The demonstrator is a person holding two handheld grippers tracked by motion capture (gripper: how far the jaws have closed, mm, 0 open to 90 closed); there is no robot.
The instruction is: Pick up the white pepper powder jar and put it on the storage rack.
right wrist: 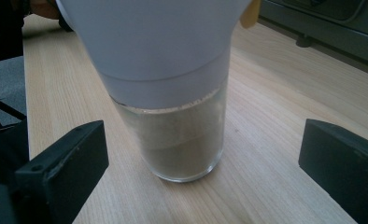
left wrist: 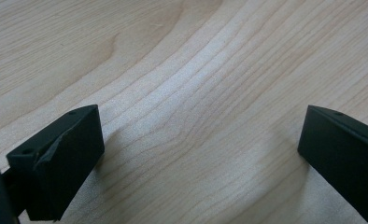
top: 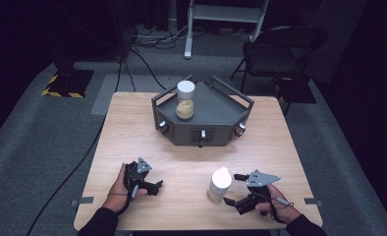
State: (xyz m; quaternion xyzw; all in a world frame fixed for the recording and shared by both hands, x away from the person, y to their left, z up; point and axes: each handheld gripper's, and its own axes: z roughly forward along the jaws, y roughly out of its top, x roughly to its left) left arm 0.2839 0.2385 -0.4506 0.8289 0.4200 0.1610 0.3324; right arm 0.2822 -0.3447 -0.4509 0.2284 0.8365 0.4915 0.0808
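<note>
1. Here, in the high view, the white-capped jar (top: 219, 184) stands on the table (top: 132, 128) just left of the right gripper (top: 234, 189); a second jar (top: 185, 100) sits in the grey tray (top: 216, 105).
2. Left gripper view — the left gripper (left wrist: 198, 149) is spread wide over bare wood, idle.
3. Right gripper view — jaws spread, the jar between them but untouched. Best to centre on the glass below the cap (right wrist: 159, 42), then close gently.

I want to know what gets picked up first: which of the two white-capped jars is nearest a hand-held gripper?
The jar on the bare table, right before the open right hand-held gripper; the other jar stands on the grey tray.
</note>
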